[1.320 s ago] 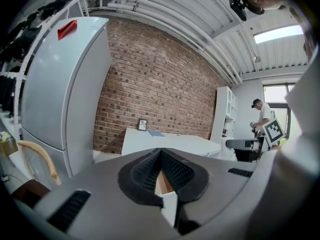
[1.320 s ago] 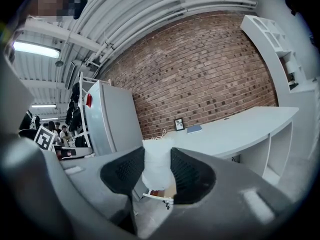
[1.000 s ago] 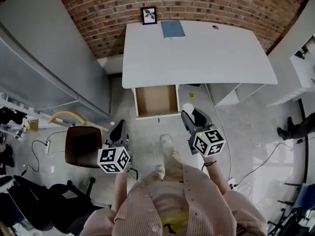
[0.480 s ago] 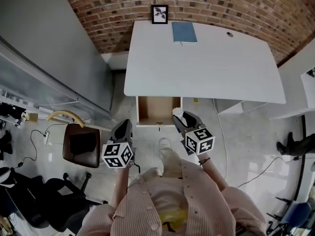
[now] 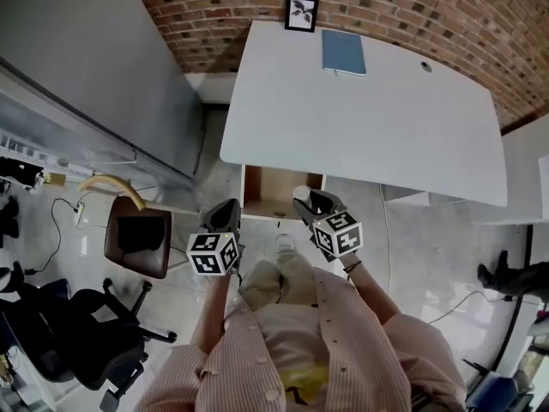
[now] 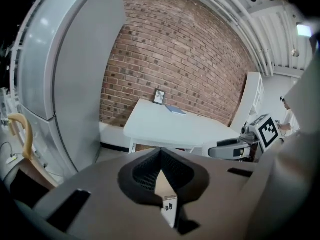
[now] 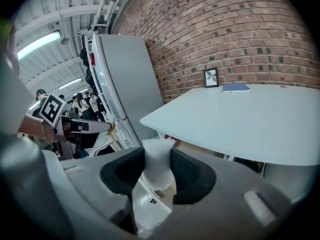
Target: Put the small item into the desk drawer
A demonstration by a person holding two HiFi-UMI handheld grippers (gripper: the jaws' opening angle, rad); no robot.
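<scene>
The right claw [image 7: 158, 160] pinches the small white item [image 7: 157, 173] across its middle, just short of the open drawer [image 5: 279, 189] under the bench [image 5: 369, 123]. It looks light, soft and crushable, so a gentle mid-body grip suits. The left claw [image 6: 161, 178] is closed on nothing.

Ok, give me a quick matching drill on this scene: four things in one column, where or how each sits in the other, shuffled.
1. white item
2. blue notebook
3. picture frame
4. drawer

A. open, under the front edge of the desk
B. upright, by the brick wall
C. held in the right claw
D. lying flat on the desk

Pairs: 1-C, 2-D, 3-B, 4-A
</scene>
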